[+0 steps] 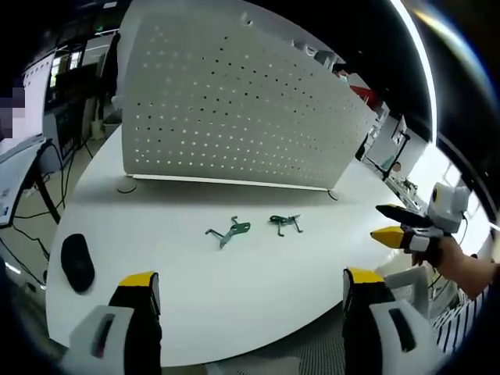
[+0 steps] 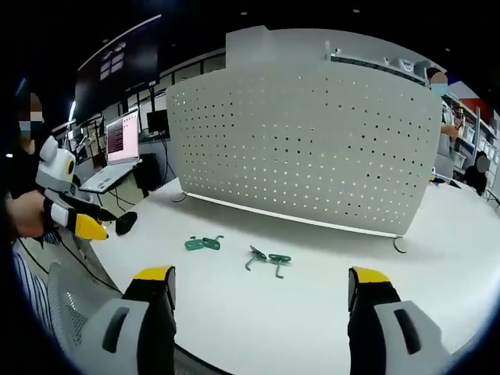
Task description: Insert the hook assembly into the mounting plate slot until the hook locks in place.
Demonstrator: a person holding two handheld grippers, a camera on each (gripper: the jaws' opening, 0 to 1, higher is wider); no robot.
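Left gripper point(image 1: 251, 285) jaws wide apart, holding nothing, over the near edge of the white table point(image 1: 234, 297). Right gripper point(image 2: 262, 285) likewise spread and empty. Two green hooks lie on the table ahead of the jaws, close together: hook A point(image 1: 230, 232), hook B point(image 1: 284, 223). Behind them stands the pegboard point(image 1: 234, 109), upright. Black mouse point(image 1: 77, 262) lies near the left edge.
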